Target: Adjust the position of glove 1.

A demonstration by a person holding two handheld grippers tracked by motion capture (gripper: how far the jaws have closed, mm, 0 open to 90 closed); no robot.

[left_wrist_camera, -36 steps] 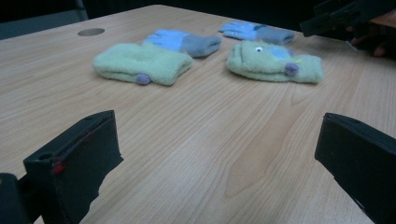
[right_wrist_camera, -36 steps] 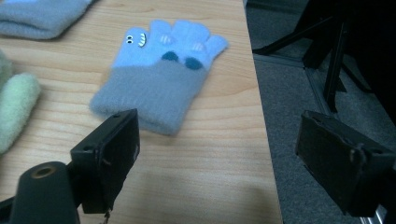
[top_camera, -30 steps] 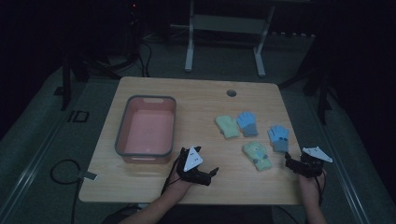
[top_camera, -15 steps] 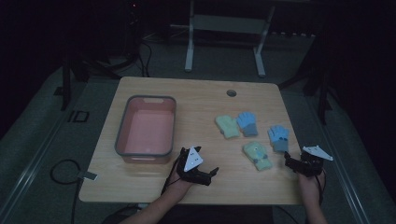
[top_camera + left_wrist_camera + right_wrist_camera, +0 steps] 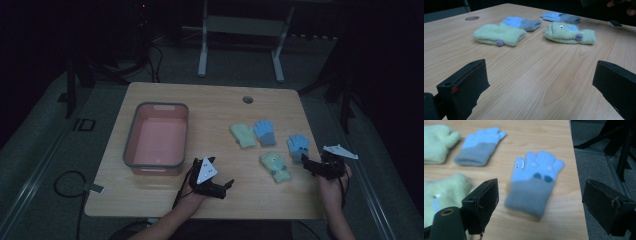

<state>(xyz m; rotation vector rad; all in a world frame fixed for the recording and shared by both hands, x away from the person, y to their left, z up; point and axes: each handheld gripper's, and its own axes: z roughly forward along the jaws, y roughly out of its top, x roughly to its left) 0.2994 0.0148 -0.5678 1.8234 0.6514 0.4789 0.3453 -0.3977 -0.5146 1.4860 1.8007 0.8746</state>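
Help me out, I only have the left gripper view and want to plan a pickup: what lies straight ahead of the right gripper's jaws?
Observer: A blue glove with a grey cuff, cuff end nearest the right gripper, whose jaws stand wide open.
Operator: Is there somewhere to drop the gloves?
Observer: Yes, a pink bin with a grey rim stands on the table's left half, nothing visible in it.
Operator: How close to the table edge is that glove?
Observer: It is the glove nearest the right edge of the table, in the high view.
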